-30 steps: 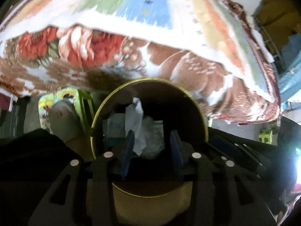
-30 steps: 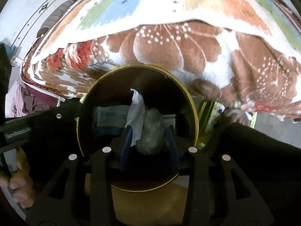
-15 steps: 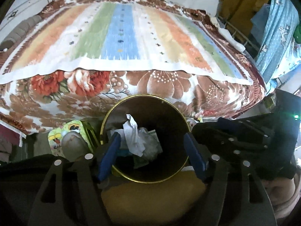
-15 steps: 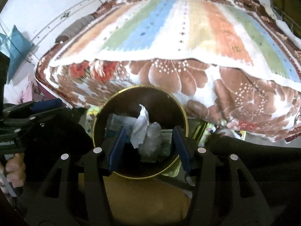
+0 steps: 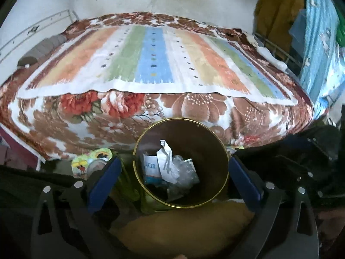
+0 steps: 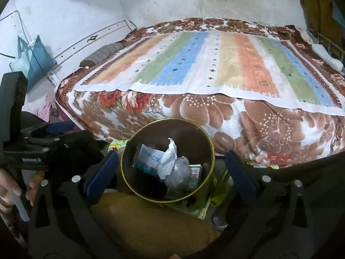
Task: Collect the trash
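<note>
A round dark bin with a gold rim [image 5: 222, 149] [image 6: 210, 144] stands on the floor at the foot of a bed. It holds crumpled white paper [image 5: 166, 161] [image 6: 169, 159], clear plastic wrap [image 5: 185, 170] [image 6: 179, 172] and a blue-and-white packet [image 5: 151, 166] [image 6: 148, 155]. My left gripper [image 5: 172, 177] is open and empty, its blue pads either side of the bin, above it. My right gripper [image 6: 170, 172] is open and empty too, above the bin. The left gripper also shows at the left of the right wrist view [image 6: 32, 142].
A bed [image 5: 155, 64] [image 6: 204, 64] with a striped sheet over a floral blanket fills the middle. A green patterned stool [image 5: 90, 161] [image 6: 215, 192] stands beside the bin. A yellow cushion [image 5: 183, 231] lies just below it. Blue curtain [image 5: 319, 43] hangs at right.
Both grippers have opened wide and risen back from inside the bin. The paper and plastic they held between their pads now lie in the bin.
</note>
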The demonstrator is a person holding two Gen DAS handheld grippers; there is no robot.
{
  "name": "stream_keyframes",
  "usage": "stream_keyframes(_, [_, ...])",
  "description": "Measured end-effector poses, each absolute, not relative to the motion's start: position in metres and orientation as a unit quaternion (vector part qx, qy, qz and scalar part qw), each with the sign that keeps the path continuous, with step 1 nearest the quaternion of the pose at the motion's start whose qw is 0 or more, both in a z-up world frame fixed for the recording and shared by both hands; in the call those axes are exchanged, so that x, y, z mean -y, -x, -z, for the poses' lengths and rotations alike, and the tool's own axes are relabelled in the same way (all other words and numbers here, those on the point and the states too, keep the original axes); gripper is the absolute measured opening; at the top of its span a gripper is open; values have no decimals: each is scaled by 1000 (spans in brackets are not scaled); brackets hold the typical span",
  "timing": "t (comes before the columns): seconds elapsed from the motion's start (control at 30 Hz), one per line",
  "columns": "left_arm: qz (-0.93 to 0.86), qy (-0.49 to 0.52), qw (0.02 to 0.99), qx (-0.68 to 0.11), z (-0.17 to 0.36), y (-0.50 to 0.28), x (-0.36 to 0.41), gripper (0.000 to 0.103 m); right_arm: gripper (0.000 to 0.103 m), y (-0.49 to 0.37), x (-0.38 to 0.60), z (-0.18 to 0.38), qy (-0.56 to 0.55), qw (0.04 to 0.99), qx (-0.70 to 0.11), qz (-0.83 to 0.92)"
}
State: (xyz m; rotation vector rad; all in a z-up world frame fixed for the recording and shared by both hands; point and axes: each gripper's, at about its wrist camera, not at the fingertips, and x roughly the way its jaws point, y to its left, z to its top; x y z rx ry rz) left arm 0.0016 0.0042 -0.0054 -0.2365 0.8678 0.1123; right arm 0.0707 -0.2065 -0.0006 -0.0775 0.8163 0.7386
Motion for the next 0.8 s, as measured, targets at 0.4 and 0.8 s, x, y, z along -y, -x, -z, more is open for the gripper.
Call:
stream_keyframes(0.4, [-67, 149, 889, -428, 14, -3, -19, 97, 94, -60, 196, 3, 41, 841, -382, -380])
stream_keyframes(0.8, [-44, 133, 892, -430, 17, -6, -7, 97, 94, -64, 198, 6, 22, 838, -391, -379])
